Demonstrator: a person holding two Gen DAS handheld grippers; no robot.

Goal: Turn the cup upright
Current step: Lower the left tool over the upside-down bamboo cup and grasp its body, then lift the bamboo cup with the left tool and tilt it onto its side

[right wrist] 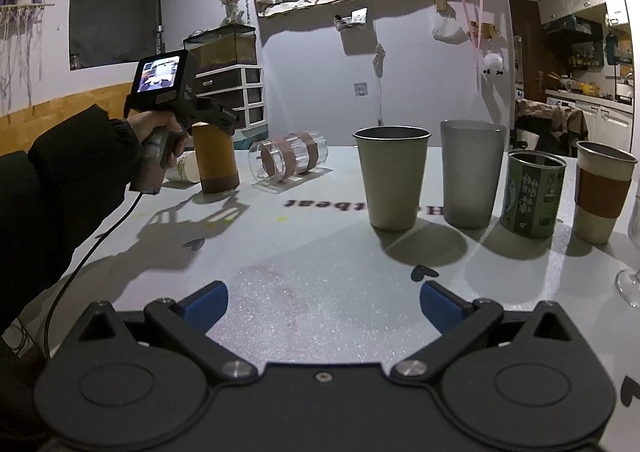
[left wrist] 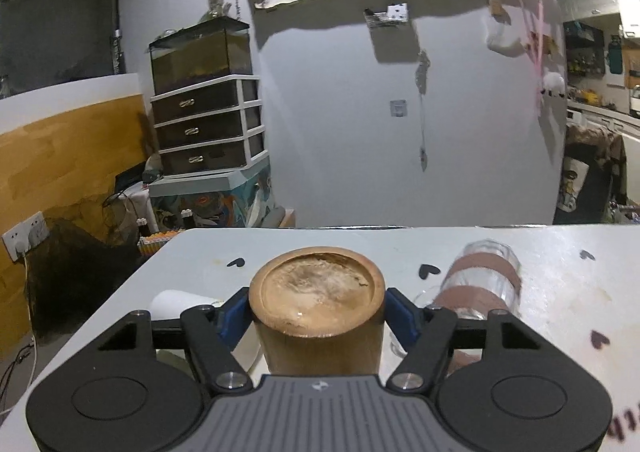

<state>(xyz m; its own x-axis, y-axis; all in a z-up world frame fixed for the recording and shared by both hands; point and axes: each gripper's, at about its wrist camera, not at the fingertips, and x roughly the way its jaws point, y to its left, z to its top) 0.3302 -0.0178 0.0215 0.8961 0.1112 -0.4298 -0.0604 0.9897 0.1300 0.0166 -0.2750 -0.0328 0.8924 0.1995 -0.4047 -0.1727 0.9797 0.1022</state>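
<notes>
The left gripper, black with blue finger pads, has its jaws closed against the sides of a brown bamboo cup, one pad on each side. In the right wrist view, the person's left hand, in a black sleeve, grips its handle, holding it level. The right gripper hovers low above the white table, jaws spread wide, holding nothing.

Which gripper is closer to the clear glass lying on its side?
Left. The left gripper, shut on the wooden cup, is right beside the clear glass. The right gripper hangs open well back from it, near the table's front.
</notes>
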